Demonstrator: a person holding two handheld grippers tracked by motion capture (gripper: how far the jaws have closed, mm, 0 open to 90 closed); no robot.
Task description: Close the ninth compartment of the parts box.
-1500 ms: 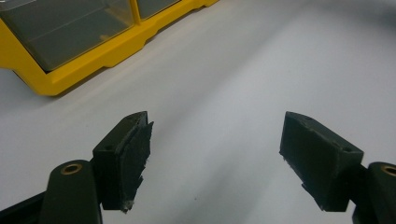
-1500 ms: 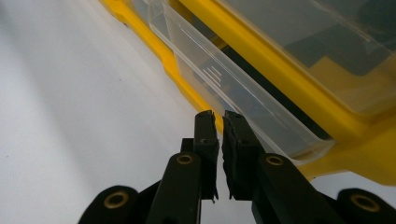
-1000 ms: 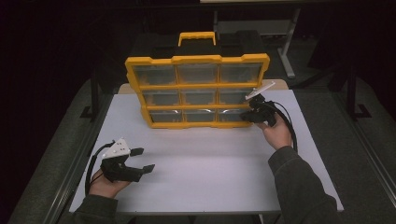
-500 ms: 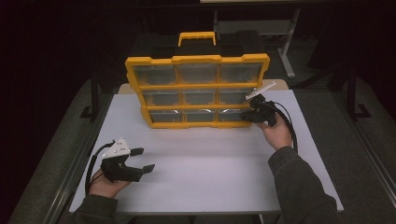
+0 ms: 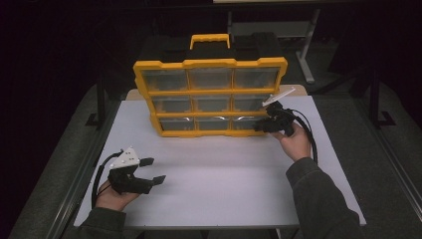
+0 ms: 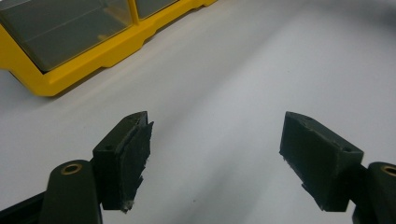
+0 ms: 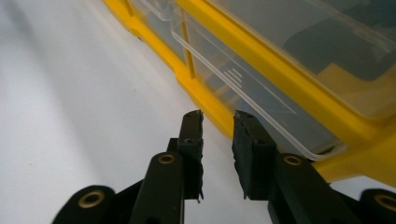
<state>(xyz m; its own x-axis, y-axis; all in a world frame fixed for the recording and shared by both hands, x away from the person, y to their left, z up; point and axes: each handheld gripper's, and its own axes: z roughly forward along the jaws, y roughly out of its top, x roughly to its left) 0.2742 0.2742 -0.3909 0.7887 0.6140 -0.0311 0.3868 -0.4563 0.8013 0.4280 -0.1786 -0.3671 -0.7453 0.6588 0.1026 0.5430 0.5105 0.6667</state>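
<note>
Beside organizer's [image 5: 211, 94] bottom edge, right claw [image 7: 217, 122] (narrowly parted).

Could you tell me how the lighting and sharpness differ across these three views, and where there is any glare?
High view: the white table is evenly lit against near-black surroundings, with glare on the yellow organizer's bottom drawers. Left gripper view: the left gripper jaws look sharp, the organizer soft at the corner. Right gripper view: the right gripper is sharp, the table bright, and the clear drawer front catches light along its edge.
</note>
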